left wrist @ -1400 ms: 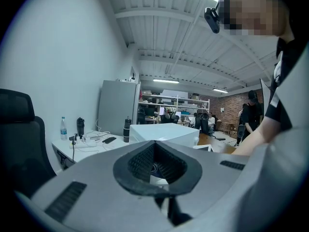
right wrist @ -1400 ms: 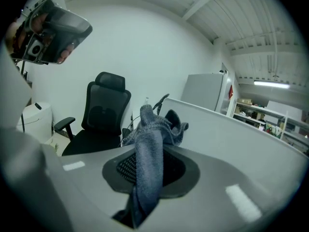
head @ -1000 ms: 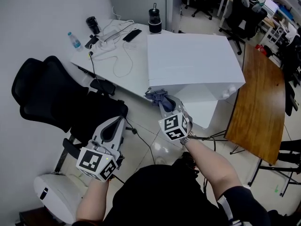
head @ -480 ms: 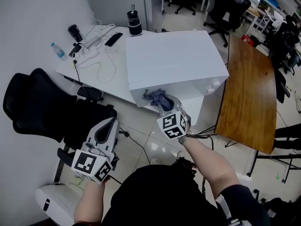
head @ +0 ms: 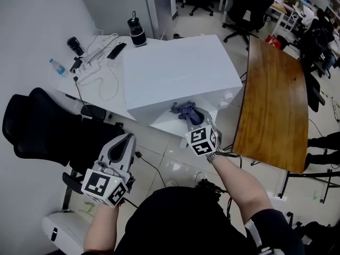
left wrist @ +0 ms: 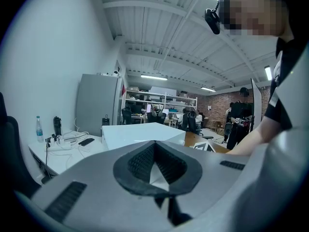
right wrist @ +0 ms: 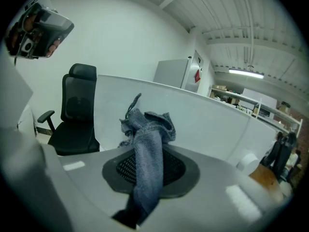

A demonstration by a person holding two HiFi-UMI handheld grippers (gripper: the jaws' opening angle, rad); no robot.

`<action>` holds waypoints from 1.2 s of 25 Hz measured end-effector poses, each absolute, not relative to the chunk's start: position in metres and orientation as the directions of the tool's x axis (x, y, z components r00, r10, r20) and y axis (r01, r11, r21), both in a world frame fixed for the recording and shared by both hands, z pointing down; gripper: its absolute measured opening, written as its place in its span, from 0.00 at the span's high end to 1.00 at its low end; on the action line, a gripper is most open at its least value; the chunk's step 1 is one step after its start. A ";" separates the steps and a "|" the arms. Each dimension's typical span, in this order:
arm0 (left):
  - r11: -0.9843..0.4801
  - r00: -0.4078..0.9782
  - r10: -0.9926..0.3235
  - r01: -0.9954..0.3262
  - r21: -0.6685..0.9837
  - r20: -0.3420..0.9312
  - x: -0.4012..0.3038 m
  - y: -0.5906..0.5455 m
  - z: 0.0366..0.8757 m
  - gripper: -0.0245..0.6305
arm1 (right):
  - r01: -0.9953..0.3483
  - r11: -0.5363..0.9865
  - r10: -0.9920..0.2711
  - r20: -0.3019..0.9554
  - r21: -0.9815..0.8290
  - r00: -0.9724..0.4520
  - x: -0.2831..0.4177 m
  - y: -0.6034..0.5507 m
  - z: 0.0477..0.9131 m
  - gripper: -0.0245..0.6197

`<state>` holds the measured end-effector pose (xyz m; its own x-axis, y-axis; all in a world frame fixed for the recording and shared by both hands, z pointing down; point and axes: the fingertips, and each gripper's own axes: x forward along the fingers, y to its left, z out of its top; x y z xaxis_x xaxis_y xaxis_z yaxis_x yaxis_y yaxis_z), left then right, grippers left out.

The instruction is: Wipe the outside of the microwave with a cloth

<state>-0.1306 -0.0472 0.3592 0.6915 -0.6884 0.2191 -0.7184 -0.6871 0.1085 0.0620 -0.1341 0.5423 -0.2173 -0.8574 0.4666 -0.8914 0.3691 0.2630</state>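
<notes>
The microwave [head: 175, 73] is a large white box on a white table [head: 101, 86]. My right gripper [head: 192, 120] is shut on a grey-blue cloth [head: 187, 112] and holds it against the microwave's near side, about midway along. In the right gripper view the cloth [right wrist: 145, 139] hangs bunched between the jaws, with the white microwave wall [right wrist: 212, 124] just behind it. My left gripper [head: 126, 140] is low at the left, shut and empty, well apart from the microwave. The left gripper view looks past its closed jaws to the microwave [left wrist: 140, 132].
A black office chair [head: 48, 132] stands left of my left gripper, with a white stool [head: 61, 230] below it. Cables, a water bottle [head: 54, 66], a phone [head: 117, 50] and a black flask [head: 136, 36] lie on the white table. A wooden table [head: 276, 100] is at the right.
My right gripper has slid the cloth rightward along the microwave's near side, from its left corner toward the middle. The left gripper has shifted slightly and stays shut.
</notes>
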 end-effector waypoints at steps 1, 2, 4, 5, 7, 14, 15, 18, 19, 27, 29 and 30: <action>-0.688 0.692 -0.687 -0.717 0.109 0.219 -0.124 -0.047 0.359 0.96 | -0.893 0.365 -0.858 0.468 0.263 -0.213 0.071 -0.134 0.542 0.86; -0.689 0.694 -0.686 -0.716 0.109 0.220 -0.117 -0.047 0.358 0.96 | -0.895 0.360 -0.858 0.469 0.262 -0.208 0.080 -0.134 0.542 0.86; -0.692 0.695 -0.684 -0.714 0.106 0.221 -0.103 -0.048 0.357 0.96 | -0.901 0.349 -0.860 0.471 0.259 -0.197 0.098 -0.134 0.542 0.86; -0.693 0.696 -0.683 -0.714 0.105 0.222 -0.096 -0.047 0.356 0.96 | -0.905 0.342 -0.860 0.473 0.255 -0.192 0.107 -0.134 0.543 0.86; -0.692 0.695 -0.683 -0.714 0.104 0.225 -0.084 -0.046 0.356 0.96 | -0.914 0.325 -0.860 0.478 0.242 -0.179 0.125 -0.133 0.545 0.86; -0.694 0.694 -0.680 -0.714 0.096 0.237 -0.045 -0.039 0.357 0.96 | -0.939 0.267 -0.861 0.491 0.216 -0.132 0.183 -0.127 0.552 0.86; -0.694 0.693 -0.681 -0.714 0.094 0.237 -0.041 -0.038 0.356 0.96 | -0.940 0.264 -0.861 0.492 0.215 -0.129 0.188 -0.127 0.552 0.86; -0.695 0.692 -0.682 -0.714 0.087 0.237 -0.028 -0.035 0.354 0.96 | -0.942 0.261 -0.863 0.488 0.209 -0.131 0.201 -0.125 0.552 0.86; -0.694 0.691 -0.683 -0.715 0.085 0.236 -0.025 -0.034 0.354 0.96 | -0.943 0.262 -0.864 0.485 0.206 -0.134 0.204 -0.124 0.552 0.86; -0.688 0.683 -0.691 -0.722 0.074 0.239 -0.002 -0.020 0.350 0.96 | -0.948 0.245 -0.867 0.484 0.204 -0.120 0.238 -0.115 0.550 0.86; -0.688 0.683 -0.691 -0.722 0.072 0.238 0.003 -0.016 0.350 0.96 | -0.951 0.236 -0.868 0.483 0.198 -0.115 0.246 -0.113 0.550 0.86; -0.688 0.682 -0.691 -0.722 0.072 0.238 0.005 -0.015 0.350 0.96 | -0.953 0.231 -0.869 0.483 0.196 -0.111 0.250 -0.112 0.549 0.86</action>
